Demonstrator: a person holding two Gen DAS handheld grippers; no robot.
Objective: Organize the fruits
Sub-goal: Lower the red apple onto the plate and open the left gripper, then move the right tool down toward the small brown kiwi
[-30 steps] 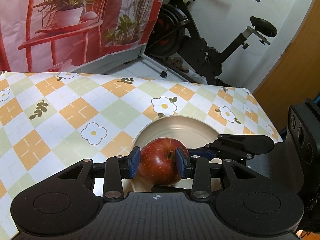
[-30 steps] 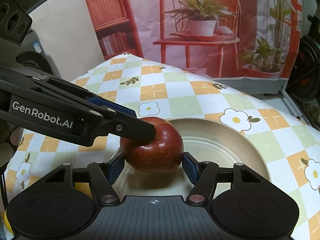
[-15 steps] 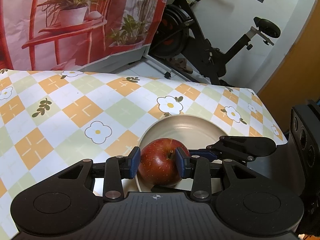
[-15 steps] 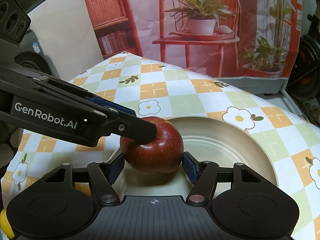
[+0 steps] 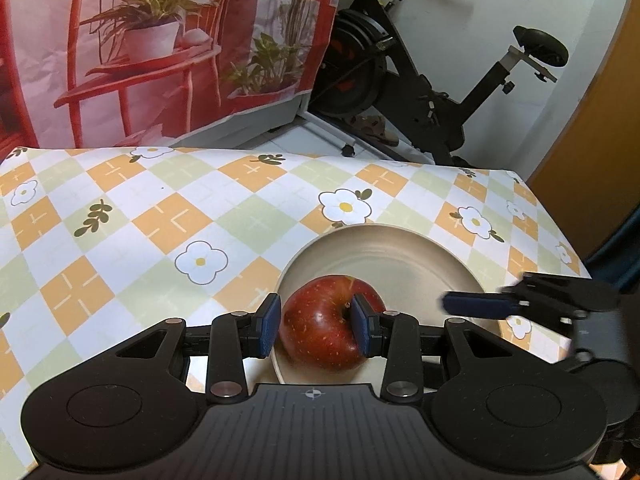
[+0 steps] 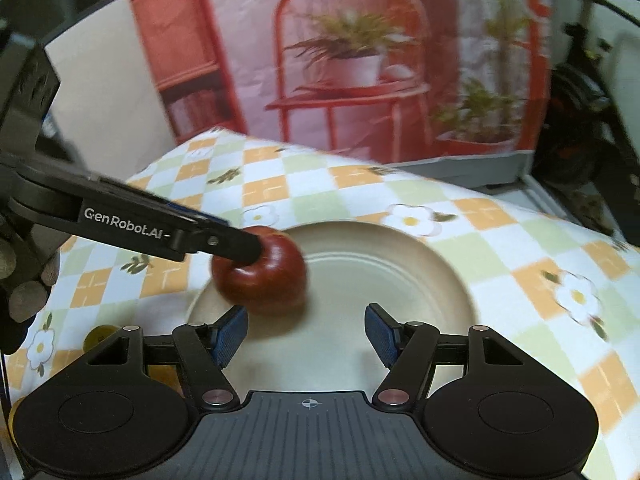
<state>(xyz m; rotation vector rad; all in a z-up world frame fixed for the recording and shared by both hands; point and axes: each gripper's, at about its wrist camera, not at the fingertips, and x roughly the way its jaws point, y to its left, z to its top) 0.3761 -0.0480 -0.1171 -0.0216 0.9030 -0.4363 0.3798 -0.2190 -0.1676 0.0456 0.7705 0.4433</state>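
Note:
A red apple [image 5: 328, 332] rests at the near-left rim of a beige plate [image 5: 392, 256] on the checked tablecloth. My left gripper [image 5: 316, 326] is shut on the apple, with one blue pad on its side and the other in the stem hollow. In the right wrist view the apple [image 6: 272, 280] lies beyond my right gripper [image 6: 306, 334], which is open with nothing between its pads, over the plate [image 6: 400, 272]. The left gripper's finger [image 6: 216, 240] reaches onto the apple from the left. Seen from the left wrist, the right gripper's blurred finger [image 5: 476, 305] hovers over the plate's right rim.
The table's far edge [image 5: 280, 152] drops off toward an exercise bike [image 5: 420, 80] and a red plant poster [image 5: 160, 40]. A yellow round object [image 6: 96, 338] lies near the plate's left side. A gloved hand [image 6: 24, 280] holds the left gripper.
My right gripper has drawn back and to the right, so its pads no longer flank the apple. The left gripper keeps its hold on the apple in place.

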